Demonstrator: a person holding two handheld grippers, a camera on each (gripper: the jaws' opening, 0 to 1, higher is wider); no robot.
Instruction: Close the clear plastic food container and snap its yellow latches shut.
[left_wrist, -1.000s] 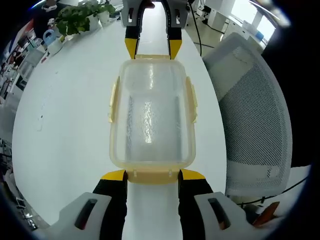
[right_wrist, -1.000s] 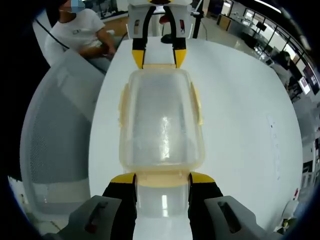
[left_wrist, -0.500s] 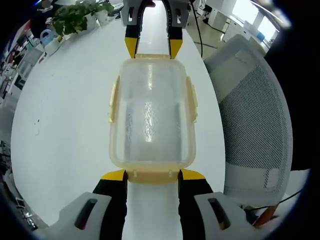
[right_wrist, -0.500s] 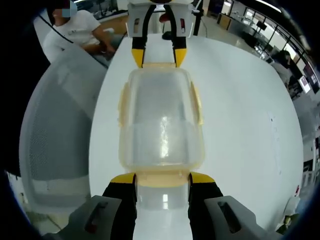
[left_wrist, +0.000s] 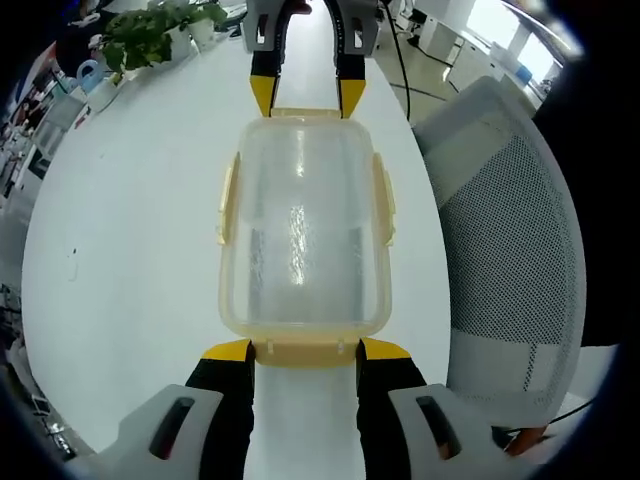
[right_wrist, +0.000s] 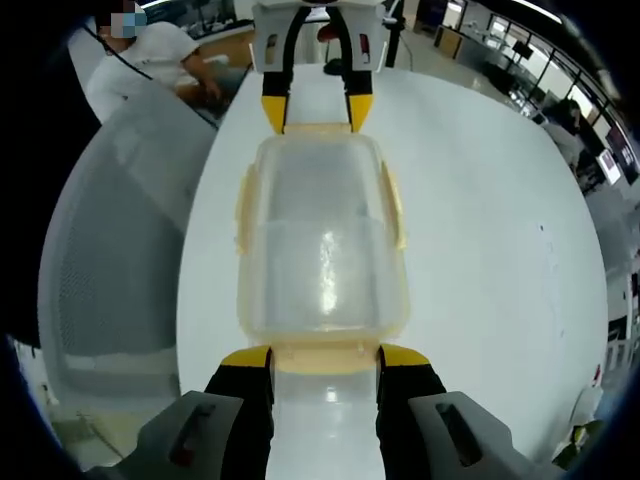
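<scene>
On the white tabletop (left_wrist: 130, 200), we are bracketing the container (left_wrist: 303, 235) ends with the left claw (left_wrist: 305, 350) and right claw (right_wrist: 325, 357), both spread wide. Latches (left_wrist: 383, 200) seemingly unsnapped; uneven pressing may skid it.

No writing, label, brand or number can be read in either view. The clear food container (left_wrist: 303, 235) shows plain plastic with yellow latches (left_wrist: 384, 198) and no print that can be made out. A few dark specks on the white surface (right_wrist: 500, 250) are too small to read as marks or text.
</scene>
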